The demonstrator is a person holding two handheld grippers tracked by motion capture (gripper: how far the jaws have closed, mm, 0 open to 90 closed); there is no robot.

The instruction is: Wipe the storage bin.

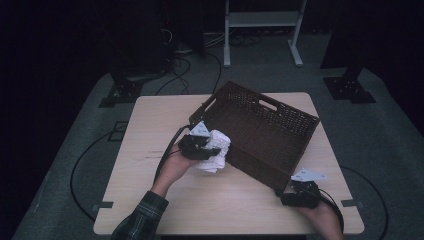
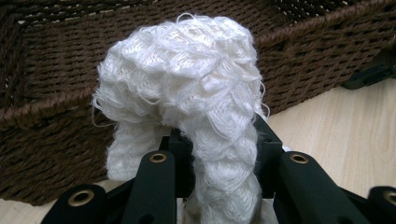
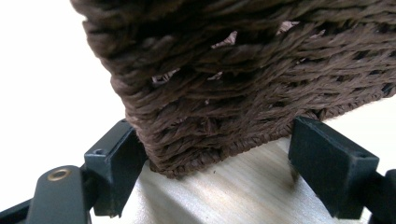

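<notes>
High view: left gripper [image 1: 209,148] clamps white knit cloth [image 1: 216,150] mid-table, against brown wicker basket [image 1: 260,131]'s near-left wall; wooden table [image 1: 150,150], dark room, grey floor. Left gripper view: cloth bulges above jaws, basket wall behind. Right gripper view: right gripper [image 3: 215,163] spread wide around basket's near corner; left pad touches, right apart.

basket [image 3: 243,79] cut off, cloth [image 2: 187,107] covering jaws
</notes>
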